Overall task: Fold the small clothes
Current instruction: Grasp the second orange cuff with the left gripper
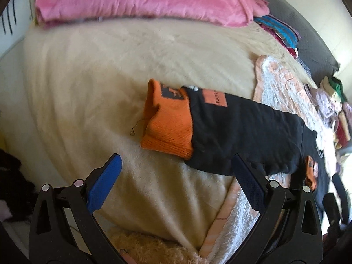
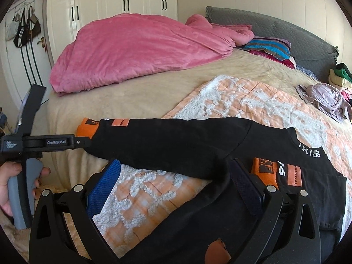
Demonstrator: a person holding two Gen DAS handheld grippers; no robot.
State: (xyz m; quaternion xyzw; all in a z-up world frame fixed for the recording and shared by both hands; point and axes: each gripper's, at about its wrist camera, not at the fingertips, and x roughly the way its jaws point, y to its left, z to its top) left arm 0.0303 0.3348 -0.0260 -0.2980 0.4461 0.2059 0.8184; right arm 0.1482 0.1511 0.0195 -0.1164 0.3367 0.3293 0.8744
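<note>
A black top (image 2: 198, 145) with orange cuffs lay on the bed (image 2: 136, 92), its body resting on a peach-and-white textured towel (image 2: 253, 101) and one long sleeve (image 1: 242, 127) stretched out sideways off the towel onto the beige bedspread (image 1: 110, 77). That sleeve ended in an orange cuff (image 1: 169, 123), which sat on the bedspread just beyond the towel's edge; a second orange cuff (image 2: 264, 171) lay folded onto the body of the top, beside a small orange patch and white lettering near the neckline. The left gripper (image 1: 176, 165) hovered close to the towel's near edge with its blue-padded fingers (image 1: 105, 182) spread wide and nothing between them, the outstretched sleeve lying just ahead of it. From the right wrist view the same tool appeared side-on at the far cuff, gripped by the person's left hand (image 2: 13, 180). The right gripper (image 2: 176, 169) was likewise spread apart, poised over the towel with the sleeve and the body of the top crossing between its fingers; whether either pad touched the cloth could not be told. Beyond the towel, a pink blanket (image 2: 136, 50) was heaped at the far side of the bed, a striped folded pile (image 2: 268, 48) lay against the grey headboard (image 2: 297, 35), and a crumpled lilac garment (image 2: 325, 99) sat past the towel's far corner.
</note>
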